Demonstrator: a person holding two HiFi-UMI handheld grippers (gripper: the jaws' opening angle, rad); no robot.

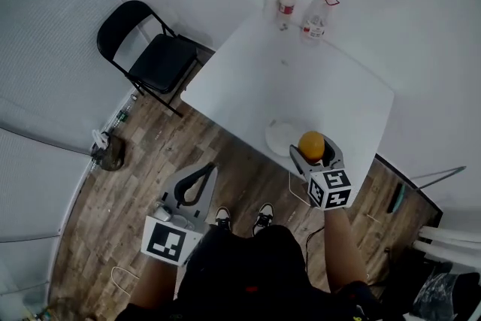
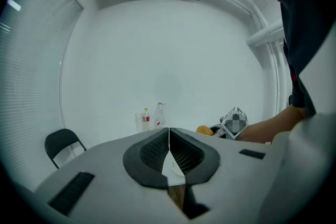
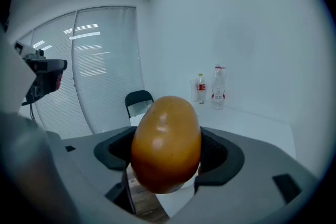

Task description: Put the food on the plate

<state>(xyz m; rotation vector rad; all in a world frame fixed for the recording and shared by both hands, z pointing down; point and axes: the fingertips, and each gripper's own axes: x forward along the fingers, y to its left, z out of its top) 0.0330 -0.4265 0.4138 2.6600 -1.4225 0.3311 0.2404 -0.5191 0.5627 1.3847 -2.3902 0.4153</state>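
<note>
One orange-brown food item (image 3: 165,144) clamped between right gripper (image 1: 314,152) fingers, partly hiding white plate (image 1: 279,137), left gripper (image 2: 169,136) fingers pressed together.

Smooth orange-brown oval food (image 3: 165,144) hangs gripped over the edge of the white plate (image 1: 278,137).

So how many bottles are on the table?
2. Both stand at the table's far end near the wall: a small red-labelled bottle and, beside it, a taller clear bottle. None appears hidden.
</note>
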